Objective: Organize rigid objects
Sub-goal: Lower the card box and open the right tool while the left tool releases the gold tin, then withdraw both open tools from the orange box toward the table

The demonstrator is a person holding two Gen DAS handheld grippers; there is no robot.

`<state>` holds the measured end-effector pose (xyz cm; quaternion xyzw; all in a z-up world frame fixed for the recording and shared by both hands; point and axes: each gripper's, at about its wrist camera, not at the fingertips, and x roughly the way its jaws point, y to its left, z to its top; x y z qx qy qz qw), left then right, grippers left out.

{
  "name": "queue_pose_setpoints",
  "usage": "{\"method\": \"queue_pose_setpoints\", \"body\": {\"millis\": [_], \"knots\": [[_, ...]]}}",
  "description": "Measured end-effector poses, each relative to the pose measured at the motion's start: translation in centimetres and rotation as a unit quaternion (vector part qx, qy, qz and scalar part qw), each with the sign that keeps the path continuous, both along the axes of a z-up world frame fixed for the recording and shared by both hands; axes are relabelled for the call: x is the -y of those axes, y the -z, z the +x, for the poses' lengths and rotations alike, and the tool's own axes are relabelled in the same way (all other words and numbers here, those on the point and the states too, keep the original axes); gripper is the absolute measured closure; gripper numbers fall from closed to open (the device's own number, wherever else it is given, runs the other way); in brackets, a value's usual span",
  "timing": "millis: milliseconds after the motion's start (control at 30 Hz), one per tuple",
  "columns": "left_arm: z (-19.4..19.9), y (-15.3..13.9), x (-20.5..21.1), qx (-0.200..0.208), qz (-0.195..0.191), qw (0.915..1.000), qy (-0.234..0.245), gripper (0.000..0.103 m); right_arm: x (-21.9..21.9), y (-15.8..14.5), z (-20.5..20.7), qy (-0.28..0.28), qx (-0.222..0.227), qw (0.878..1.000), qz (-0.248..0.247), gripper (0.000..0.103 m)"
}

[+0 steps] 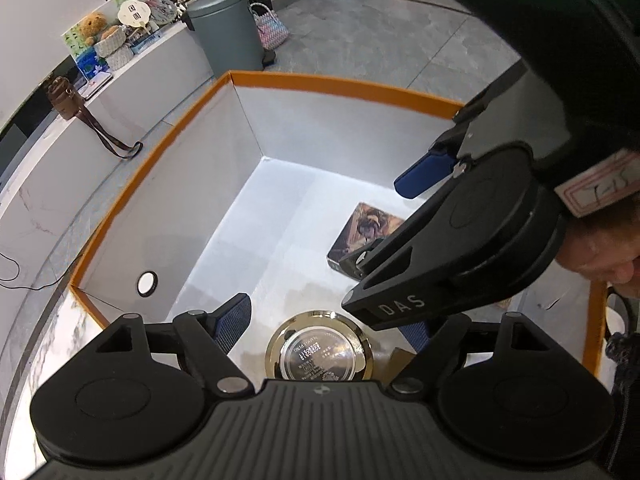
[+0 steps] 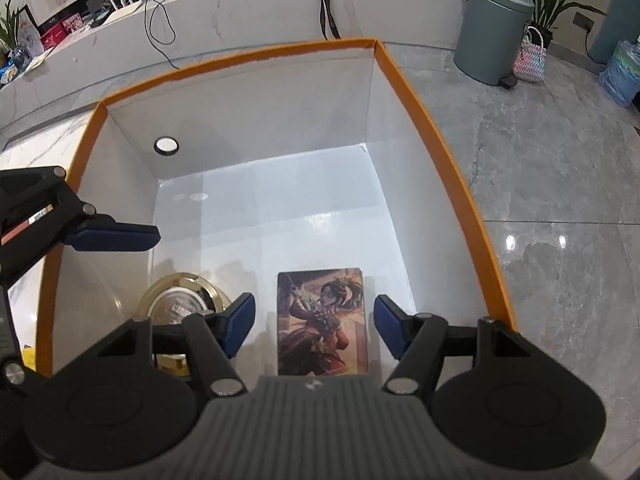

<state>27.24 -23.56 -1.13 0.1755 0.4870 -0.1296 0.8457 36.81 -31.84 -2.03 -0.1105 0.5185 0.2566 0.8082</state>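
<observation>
The box (image 2: 440, 152) has an orange rim and white inside walls. In it lie a gold-rimmed round tin (image 1: 320, 350) with a silvery centre and a card box (image 2: 324, 320) printed with a brown and tan figure. Each hand-held gripper (image 2: 314, 326) is black with blue pads (image 2: 240, 326). The floor (image 2: 540, 160) is grey marbled tile; the bin (image 2: 492, 28) is grey-green.

Disc (image 2: 182, 312) left of card (image 2: 324, 322), in box (image 2: 432, 140)

Grey tiled floor (image 2: 540, 168), white marble counter (image 2: 248, 32)
</observation>
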Motion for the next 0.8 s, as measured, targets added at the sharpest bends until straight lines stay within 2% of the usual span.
{"method": "queue_pose_setpoints", "body": {"millis": [500,800], "knots": [[-1.7,-3.0,-0.8,0.039,-0.010,0.9992,-0.006,0.009,0.5,-2.1,-0.6,0.014,0.034,0.999,0.021,0.037],[-3.1,-4.4,-2.2,0.061,-0.016,0.9980,-0.013,0.009,-0.6,-3.4,-1.5,0.004,0.048,0.998,0.026,0.037]]}}
